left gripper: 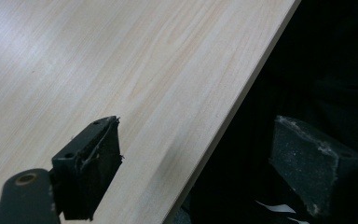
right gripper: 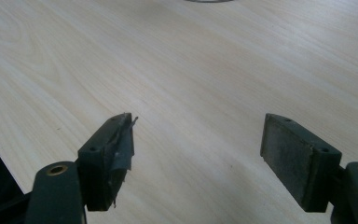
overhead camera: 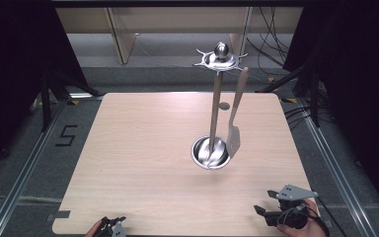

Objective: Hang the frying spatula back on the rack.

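Here, spatula (overhead camera: 235, 116) hangs from utensil stand (overhead camera: 215, 106) at frame centre, out of reach; left gripper (overhead camera: 112, 226) and right gripper (overhead camera: 271, 211) wait at table's (overhead camera: 143, 148) lower edge, jaws spread, empty.

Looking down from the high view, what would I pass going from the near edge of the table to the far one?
Left gripper and right gripper at the near edge → steel bowl-shaped base → hanging spatula → stand's top ring.
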The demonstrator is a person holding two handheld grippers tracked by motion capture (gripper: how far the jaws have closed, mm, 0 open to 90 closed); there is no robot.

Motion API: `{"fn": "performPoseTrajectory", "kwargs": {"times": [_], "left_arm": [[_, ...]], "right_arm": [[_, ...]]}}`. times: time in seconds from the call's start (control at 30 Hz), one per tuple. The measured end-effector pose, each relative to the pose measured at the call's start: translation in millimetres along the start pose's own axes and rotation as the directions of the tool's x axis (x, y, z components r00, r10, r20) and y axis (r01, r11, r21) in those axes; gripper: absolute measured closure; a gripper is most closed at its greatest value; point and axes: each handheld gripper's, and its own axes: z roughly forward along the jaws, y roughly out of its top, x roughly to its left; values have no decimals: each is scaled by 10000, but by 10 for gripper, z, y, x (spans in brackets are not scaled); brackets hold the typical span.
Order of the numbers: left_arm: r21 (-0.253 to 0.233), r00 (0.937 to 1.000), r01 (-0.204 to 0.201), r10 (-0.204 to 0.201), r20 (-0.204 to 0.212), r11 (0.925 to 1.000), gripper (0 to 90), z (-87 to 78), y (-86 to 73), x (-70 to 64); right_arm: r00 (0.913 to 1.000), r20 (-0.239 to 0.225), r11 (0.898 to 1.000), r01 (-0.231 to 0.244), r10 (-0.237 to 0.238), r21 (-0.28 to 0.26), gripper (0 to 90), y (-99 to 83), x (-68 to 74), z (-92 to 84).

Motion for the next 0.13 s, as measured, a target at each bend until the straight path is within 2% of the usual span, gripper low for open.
{"fn": "performPoseTrajectory", "kwargs": {"times": [0.07, 0.13], "left_arm": [[-4, 10000, 7, -7, -3, 10000, 154, 0, 0, 0], [-2, 10000, 9, -9, 1, 10000, 154, 0, 0, 0]], "right_arm": [[10000, -20, 10000, 13, -13, 16, 266, -6, 1, 2], [9999, -3, 9998, -170, 170, 120, 265, -4, 16, -9]]}}
